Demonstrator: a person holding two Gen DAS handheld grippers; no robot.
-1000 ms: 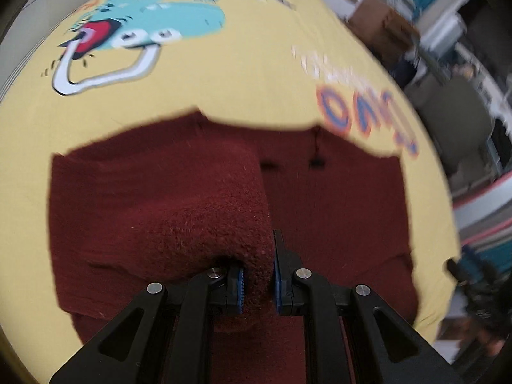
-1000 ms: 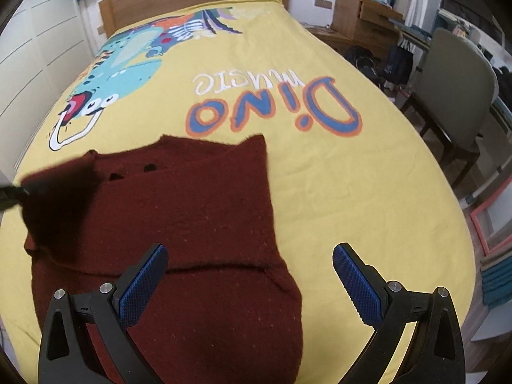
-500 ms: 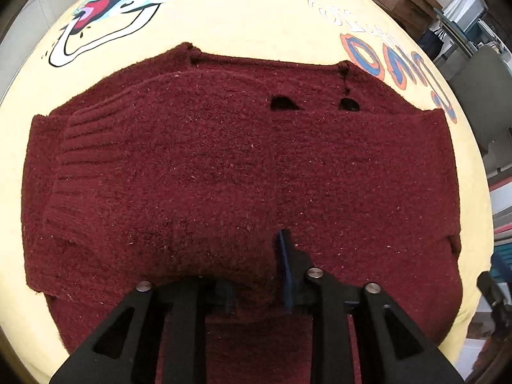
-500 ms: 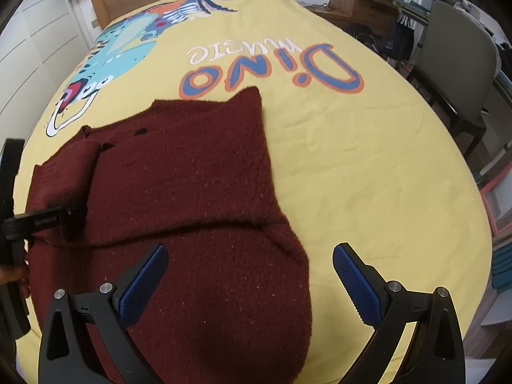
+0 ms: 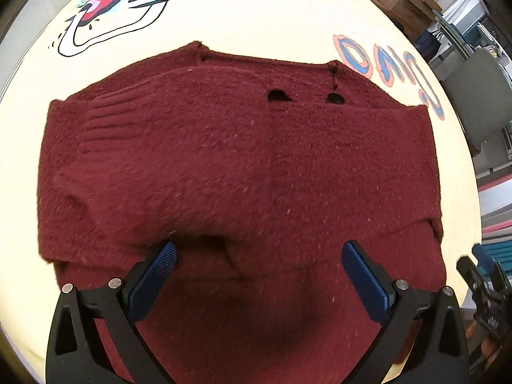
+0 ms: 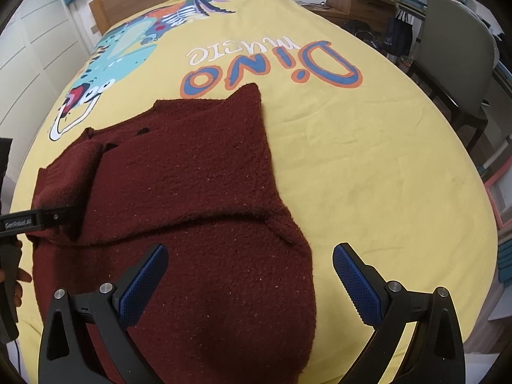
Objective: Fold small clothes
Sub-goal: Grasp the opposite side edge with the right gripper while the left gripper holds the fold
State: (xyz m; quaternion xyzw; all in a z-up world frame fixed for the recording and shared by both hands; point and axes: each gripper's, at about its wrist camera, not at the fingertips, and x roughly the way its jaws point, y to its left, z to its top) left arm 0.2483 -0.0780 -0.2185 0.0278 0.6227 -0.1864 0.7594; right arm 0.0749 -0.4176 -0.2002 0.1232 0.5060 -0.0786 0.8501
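Left wrist view: the left gripper [image 5: 258,267] stands spread wide over the sweater [image 5: 236,166]; its jaws have just been opening, and nothing is between the pads now. The sweater lies flat on the bed [image 6: 368,160], with both sleeves folded across the body. The right gripper [image 6: 249,267] is also released, empty, above the hem end. The sleeve fold appears complete. The next move likely calls for gripping the hem at both corners and carrying it toward the collar. The sweater is a thick, fuzzy maroon knit with a ribbed cuff; the bed cover is smooth yellow printed cotton.
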